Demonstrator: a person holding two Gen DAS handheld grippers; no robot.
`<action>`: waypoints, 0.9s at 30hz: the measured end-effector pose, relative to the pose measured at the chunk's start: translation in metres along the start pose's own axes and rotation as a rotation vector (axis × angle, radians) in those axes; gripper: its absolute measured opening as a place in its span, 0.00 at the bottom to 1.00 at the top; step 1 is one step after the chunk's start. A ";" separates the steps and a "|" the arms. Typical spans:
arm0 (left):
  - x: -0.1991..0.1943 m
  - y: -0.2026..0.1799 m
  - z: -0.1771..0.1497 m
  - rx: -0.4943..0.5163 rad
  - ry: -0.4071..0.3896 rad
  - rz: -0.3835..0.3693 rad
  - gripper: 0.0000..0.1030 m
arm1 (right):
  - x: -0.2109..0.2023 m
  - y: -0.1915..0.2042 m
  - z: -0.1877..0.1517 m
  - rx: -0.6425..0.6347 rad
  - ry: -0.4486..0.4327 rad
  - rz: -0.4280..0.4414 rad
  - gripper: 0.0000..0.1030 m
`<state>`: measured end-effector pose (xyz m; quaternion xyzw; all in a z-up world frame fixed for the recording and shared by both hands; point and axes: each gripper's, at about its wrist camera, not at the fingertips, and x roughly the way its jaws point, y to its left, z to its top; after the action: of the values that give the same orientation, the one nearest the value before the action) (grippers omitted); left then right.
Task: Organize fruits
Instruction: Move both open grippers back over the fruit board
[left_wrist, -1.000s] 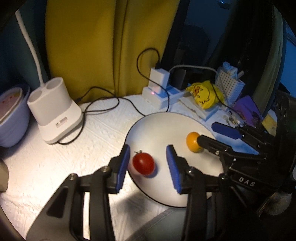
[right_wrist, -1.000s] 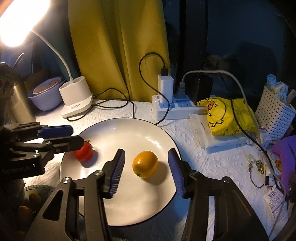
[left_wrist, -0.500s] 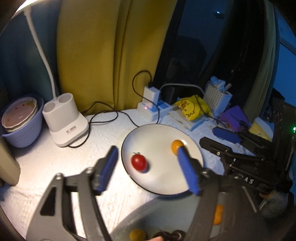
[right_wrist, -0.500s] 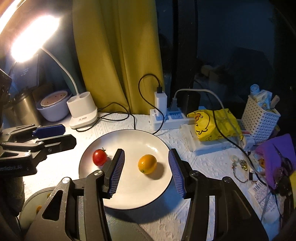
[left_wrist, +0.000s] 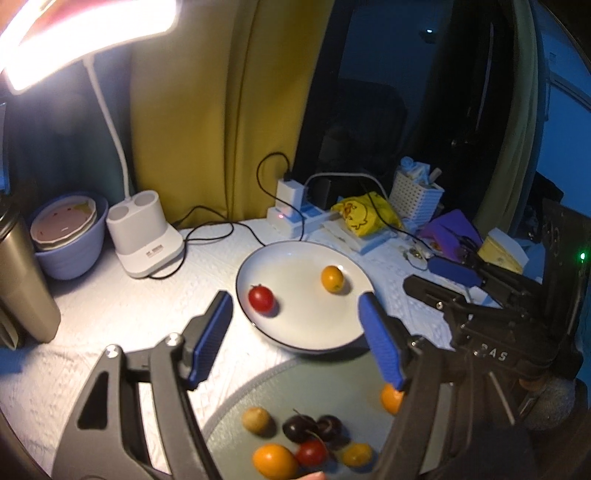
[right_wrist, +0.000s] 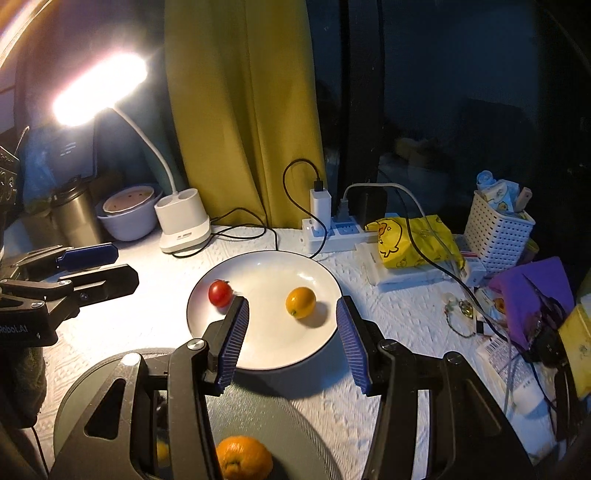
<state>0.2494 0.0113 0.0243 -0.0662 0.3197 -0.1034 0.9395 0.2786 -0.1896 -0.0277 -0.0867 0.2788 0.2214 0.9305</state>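
- Fruits sit on two dishes: a red tomato and an orange kumquat lie apart on the white plate at frame centre.
- More fruit lies in the grey dish at the bottom edge.
- Left gripper is wide open, holding nothing.
- Right gripper is half open, also empty.

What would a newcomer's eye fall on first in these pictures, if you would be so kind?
Probably the glaring desk lamp at the upper left, lighting the white plate mid-table, where a red cherry tomato lies left of an orange kumquat, the two apart. Next, the yellow curtain behind, and the grey dish of mixed fruit nearest the cameras.
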 end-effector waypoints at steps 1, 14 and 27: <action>-0.003 -0.002 -0.002 0.001 -0.002 0.000 0.69 | -0.002 0.000 -0.001 0.001 0.001 0.001 0.51; -0.030 -0.021 -0.041 -0.019 0.006 0.018 0.69 | -0.030 0.003 -0.033 0.017 0.030 0.020 0.51; -0.033 -0.022 -0.084 -0.062 0.055 0.029 0.69 | -0.023 0.015 -0.075 0.020 0.121 0.058 0.51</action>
<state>0.1687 -0.0074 -0.0186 -0.0876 0.3495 -0.0814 0.9293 0.2184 -0.2059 -0.0778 -0.0825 0.3389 0.2400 0.9059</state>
